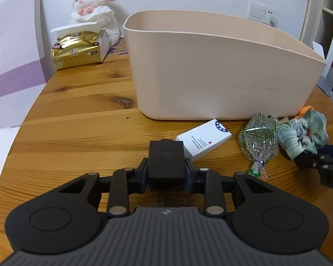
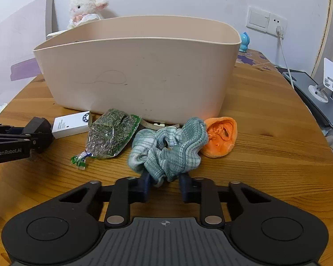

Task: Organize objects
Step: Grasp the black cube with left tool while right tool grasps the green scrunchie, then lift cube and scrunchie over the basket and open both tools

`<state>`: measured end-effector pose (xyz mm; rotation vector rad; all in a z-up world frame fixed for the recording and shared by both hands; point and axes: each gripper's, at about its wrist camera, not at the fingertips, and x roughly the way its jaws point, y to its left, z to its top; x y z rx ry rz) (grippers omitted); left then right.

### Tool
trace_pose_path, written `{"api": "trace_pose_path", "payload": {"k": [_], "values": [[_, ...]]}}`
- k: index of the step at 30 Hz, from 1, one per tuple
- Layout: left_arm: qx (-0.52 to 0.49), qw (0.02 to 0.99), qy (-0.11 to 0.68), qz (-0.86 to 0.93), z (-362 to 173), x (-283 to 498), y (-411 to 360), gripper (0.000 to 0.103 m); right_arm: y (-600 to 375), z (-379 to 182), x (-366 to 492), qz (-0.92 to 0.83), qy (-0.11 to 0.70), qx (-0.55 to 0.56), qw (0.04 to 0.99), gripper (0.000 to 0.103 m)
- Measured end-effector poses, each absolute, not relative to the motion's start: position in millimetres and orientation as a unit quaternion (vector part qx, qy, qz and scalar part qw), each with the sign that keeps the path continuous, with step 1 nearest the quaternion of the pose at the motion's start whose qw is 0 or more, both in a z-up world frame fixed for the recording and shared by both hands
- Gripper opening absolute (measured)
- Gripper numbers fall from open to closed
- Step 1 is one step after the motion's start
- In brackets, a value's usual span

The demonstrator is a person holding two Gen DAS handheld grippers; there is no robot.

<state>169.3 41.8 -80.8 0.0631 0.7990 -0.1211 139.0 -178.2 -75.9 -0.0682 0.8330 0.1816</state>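
Observation:
A beige plastic bin (image 1: 222, 71) (image 2: 142, 73) stands on the wooden table. In front of it lie a white box (image 1: 203, 139) (image 2: 72, 124), a clear bag of green pellets (image 1: 258, 139) (image 2: 112, 134), a green checked scrunchie (image 1: 304, 133) (image 2: 168, 148) and an orange plush piece (image 2: 222, 136). My left gripper (image 1: 166, 166) (image 2: 36, 136) is shut on a black block, just left of the white box. My right gripper (image 2: 164, 180) (image 1: 308, 157) is shut on the near edge of the scrunchie.
A white plush lamb (image 1: 95, 6) (image 2: 84, 7) and a gold packet (image 1: 76, 53) beside a tissue box sit at the back left. A wall socket with a cable (image 2: 279, 31), a blue figure (image 2: 244, 42) and a phone stand (image 2: 326, 82) are at the right.

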Motion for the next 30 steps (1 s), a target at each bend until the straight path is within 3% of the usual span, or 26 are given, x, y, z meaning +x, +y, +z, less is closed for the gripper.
{"api": "trace_pose_path", "payload": {"k": [13, 30], "values": [[0.035, 0.925, 0.375, -0.059, -70.1, 146.9, 41.9, 0.034, -185.1, -44.6, 105.9, 0.105, 0.362, -0.04, 0.925, 0.014], [0.043, 0.953, 0.285, -0.091, 6.0, 101.4, 24.0, 0.034, -199.7, 37.3, 66.9, 0.114, 0.253, -0.042, 0.96, 0.014]]}}
